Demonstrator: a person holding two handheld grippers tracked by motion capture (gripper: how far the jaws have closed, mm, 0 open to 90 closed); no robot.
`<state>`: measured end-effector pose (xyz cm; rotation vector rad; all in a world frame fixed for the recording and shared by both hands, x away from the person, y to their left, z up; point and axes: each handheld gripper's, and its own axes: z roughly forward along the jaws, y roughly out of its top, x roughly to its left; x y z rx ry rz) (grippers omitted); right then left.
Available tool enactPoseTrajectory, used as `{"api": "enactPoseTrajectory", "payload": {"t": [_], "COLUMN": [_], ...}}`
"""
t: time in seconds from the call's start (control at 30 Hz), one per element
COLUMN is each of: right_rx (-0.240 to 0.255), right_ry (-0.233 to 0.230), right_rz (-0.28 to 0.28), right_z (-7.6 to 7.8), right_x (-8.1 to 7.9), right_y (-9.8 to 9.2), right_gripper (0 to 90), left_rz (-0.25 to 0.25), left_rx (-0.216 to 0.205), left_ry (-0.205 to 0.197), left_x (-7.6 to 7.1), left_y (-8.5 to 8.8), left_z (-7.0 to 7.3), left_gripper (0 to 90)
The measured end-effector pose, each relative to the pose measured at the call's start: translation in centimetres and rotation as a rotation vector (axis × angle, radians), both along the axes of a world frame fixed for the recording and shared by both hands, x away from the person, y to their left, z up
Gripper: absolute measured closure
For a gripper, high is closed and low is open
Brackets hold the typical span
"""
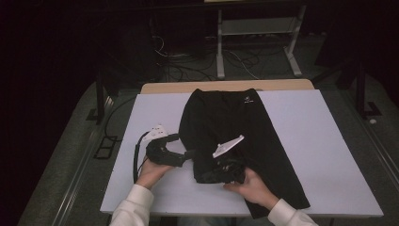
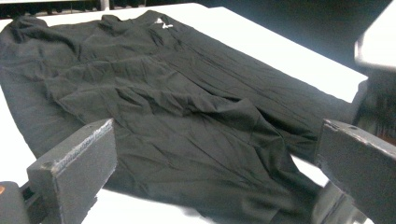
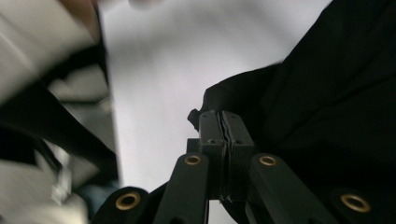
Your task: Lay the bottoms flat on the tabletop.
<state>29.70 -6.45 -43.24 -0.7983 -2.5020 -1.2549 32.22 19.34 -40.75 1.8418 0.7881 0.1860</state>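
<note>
Both of the person's arms are in white long sleeves [image 1: 136, 203] with plain cuffs at the wrists. The left gripper [image 1: 188, 154] is a chunky black tool with a white plate on its back and a black cable [image 1: 137, 155] looping from it; its jaws are blocky dark grey bars with scuffed, pale edges. The right gripper [image 3: 223, 122] is black too, topped by a grey three-cornered plate [image 1: 227, 145], with brass-coloured rivets along its linkage arms and ribbed pads.
</note>
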Motion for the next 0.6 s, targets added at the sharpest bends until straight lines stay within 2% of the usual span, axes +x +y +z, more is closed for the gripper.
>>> {"api": "enactPoseTrajectory", "payload": {"t": [0.07,0.2,0.3,0.4,0.57,0.6], "right_rx": [0.076,0.183,0.214,0.238,0.225,0.225], "right_ry": [0.030,0.059,0.072,0.109,0.152,0.156], "right_rz": [-0.031,-0.130,-0.219,-0.293,-0.352,-0.352], "right_z": [1.2,2.7,2.7,1.6,-0.1,-0.2], "right_x": [1.0,3.3,4.9,6.1,7.2,7.3], "right_y": [-1.4,-4.9,-7.7,-9.8,-11.4,-11.5], "right_gripper": [87.1,87.2,87.2,87.2,87.2,87.2], "left_rz": [0.008,0.011,0.003,-0.012,-0.038,-0.044], "left_rx": [-0.006,-0.012,-0.012,0.001,0.048,0.053], "left_ry": [-0.002,0.000,0.006,0.010,0.031,0.047], "left_x": [0.0,0.1,0.1,0.2,0.8,1.1], "left_y": [0.2,0.2,0.1,-0.3,-0.9,-0.9], "left_z": [0.1,0.1,0.0,-0.3,-1.2,-1.5], "left_gripper": [0.0,0.0,0.3,4.6,9.2,10.5]}}
